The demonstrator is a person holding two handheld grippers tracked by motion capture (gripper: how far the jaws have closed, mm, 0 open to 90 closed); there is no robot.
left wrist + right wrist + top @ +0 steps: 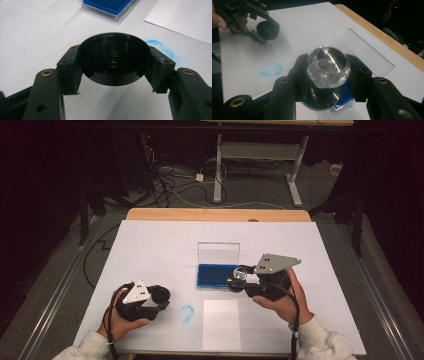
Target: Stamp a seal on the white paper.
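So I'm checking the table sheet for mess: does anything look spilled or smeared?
Yes: a faint blue smudge stains the white sheet between the left gripper and the paper square, matching the blue ink pad.

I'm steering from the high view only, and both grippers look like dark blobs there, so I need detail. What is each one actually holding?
Observer: The left gripper is shut on a black round plastic cap, with the hollow side facing its camera.
Operator: And the right one?
Observer: The right gripper is shut on a clear faceted glass-like knob with a shiny round base beneath it.
Operator: Is that base down on the blue ink pad?
Observer: It hangs over one edge of the blue ink pad. I cannot tell whether they touch.
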